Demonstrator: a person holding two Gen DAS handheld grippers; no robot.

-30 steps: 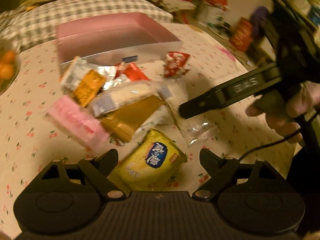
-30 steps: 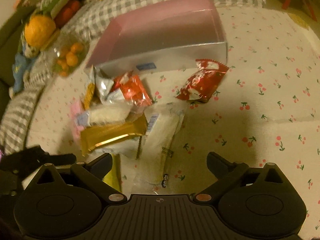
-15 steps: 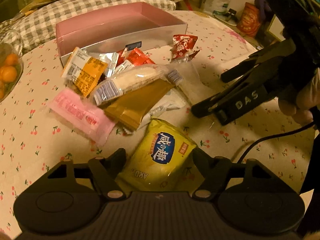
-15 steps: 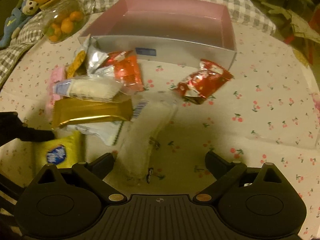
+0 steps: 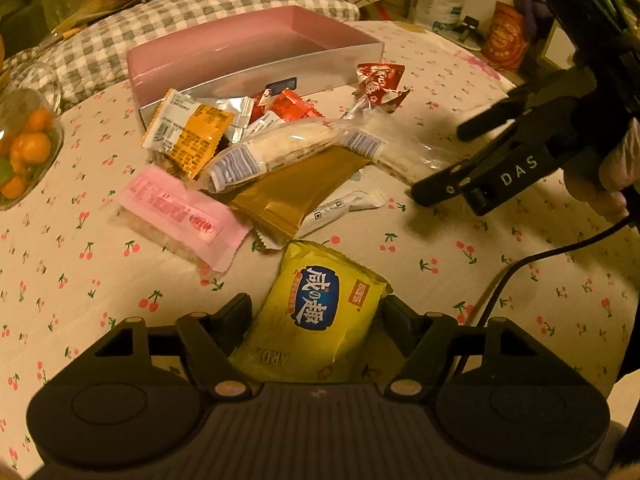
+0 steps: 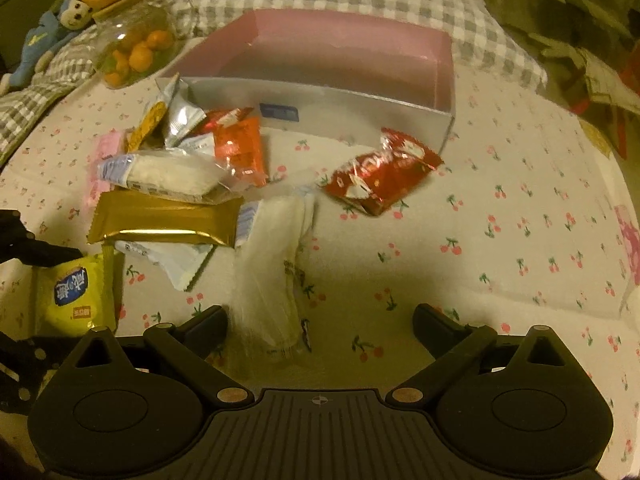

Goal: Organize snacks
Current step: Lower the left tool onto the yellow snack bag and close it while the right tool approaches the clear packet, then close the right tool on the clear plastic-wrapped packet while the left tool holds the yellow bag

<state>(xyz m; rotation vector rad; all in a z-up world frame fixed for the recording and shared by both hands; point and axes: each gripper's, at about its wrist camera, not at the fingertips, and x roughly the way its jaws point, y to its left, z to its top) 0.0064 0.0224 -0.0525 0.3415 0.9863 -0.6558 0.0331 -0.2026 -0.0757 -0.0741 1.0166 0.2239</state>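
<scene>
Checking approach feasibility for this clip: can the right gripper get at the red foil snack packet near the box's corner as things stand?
Probably yes. The red foil snack packet lies alone on the cherry-print tablecloth, nothing on top, and the right gripper is open. Only the clear plastic-wrapped snack lies nearer, off to the left.

My two views are dim and amber-tinted, the corners falling to near black. Fisheye bending curves the cherry-print tablecloth (image 5: 440,264) at the frame edges. A broad soft shadow darkens the cloth at lower centre of my right view. Glare streaks the shiny gold foil bar (image 6: 160,224); the clear plastic wrapper (image 6: 272,280) looks smeared
</scene>
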